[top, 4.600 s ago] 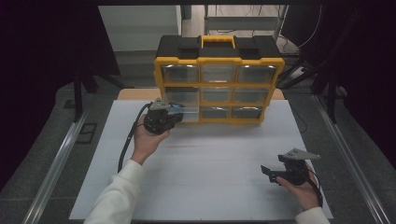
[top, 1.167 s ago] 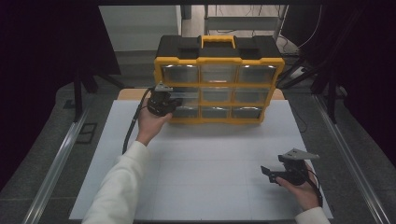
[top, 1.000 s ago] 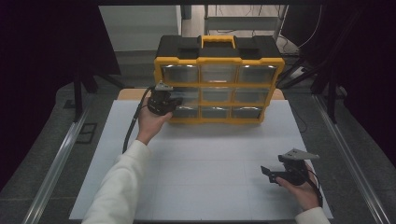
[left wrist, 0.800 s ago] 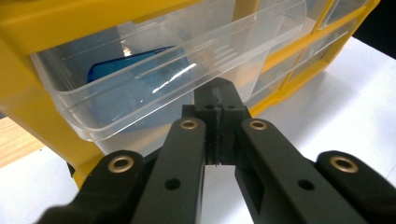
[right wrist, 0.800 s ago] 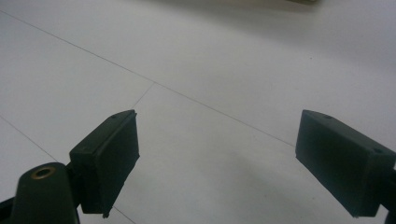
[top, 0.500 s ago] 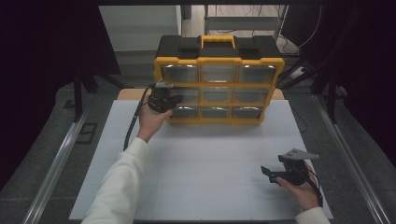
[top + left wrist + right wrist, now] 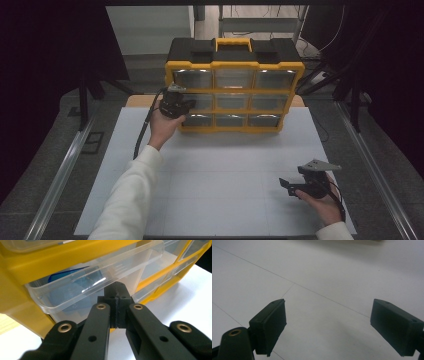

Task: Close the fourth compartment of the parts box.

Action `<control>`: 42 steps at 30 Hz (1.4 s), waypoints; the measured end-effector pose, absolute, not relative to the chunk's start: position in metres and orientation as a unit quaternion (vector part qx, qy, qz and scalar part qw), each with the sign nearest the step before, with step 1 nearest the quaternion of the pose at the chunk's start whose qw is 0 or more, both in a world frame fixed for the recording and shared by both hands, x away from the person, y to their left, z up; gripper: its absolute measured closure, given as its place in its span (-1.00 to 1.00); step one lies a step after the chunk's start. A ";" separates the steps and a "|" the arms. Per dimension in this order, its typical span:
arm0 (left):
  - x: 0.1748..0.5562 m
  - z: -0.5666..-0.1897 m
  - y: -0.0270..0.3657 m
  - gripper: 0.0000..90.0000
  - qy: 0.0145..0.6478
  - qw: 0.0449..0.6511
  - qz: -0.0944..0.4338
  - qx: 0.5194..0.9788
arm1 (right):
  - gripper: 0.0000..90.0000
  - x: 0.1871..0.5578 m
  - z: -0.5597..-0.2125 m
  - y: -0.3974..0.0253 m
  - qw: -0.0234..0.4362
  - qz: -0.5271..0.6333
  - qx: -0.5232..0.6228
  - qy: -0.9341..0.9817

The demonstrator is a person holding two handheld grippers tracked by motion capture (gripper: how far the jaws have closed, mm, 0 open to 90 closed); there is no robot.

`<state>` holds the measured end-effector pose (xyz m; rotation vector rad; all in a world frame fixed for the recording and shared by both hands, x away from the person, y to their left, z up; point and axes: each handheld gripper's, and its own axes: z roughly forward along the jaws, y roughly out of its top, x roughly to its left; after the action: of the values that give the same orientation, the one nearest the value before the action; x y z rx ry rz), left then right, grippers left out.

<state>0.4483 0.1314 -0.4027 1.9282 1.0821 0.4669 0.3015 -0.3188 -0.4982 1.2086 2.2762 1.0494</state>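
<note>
- Nine clear drawers fill the yellow organizer (image 7: 234, 95) at the table's (image 7: 220, 175) far edge.
- The left gripper (image 7: 116, 293) has risen from the bottom-left drawer to the middle-left drawer (image 7: 82, 287), jaws pressed together under its lip, likely ready to pull.
- The right gripper (image 7: 328, 327) rests spread, unmoved, well apart.

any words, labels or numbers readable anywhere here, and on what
None can be read.
Yellow organizer: no brand or label legible.
Clear drawer at the left gripper: a blue thing inside bears faint marks, too blurred to read.
White mat: thin grid lines, no text.
</note>
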 end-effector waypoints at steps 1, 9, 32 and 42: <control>0.449 -0.403 0.131 1.00 0.433 0.427 0.187 0.771 | -0.69 0.301 -0.498 -0.319 0.178 0.371 0.427 0.805; 0.453 -0.405 0.132 1.00 0.437 0.427 0.189 0.769 | -0.69 0.302 -0.498 -0.320 0.179 0.371 0.427 0.805; 0.421 -0.400 0.143 1.00 0.406 0.438 0.197 0.777 | -0.69 0.301 -0.498 -0.320 0.180 0.371 0.428 0.804; 0.395 -0.405 0.152 1.00 0.396 0.455 0.189 0.775 | -0.69 0.302 -0.498 -0.320 0.181 0.371 0.428 0.804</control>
<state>0.3947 0.1517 -0.4045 1.9105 0.9779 0.4652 0.3018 -0.3196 -0.4978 1.2087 2.2702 1.0483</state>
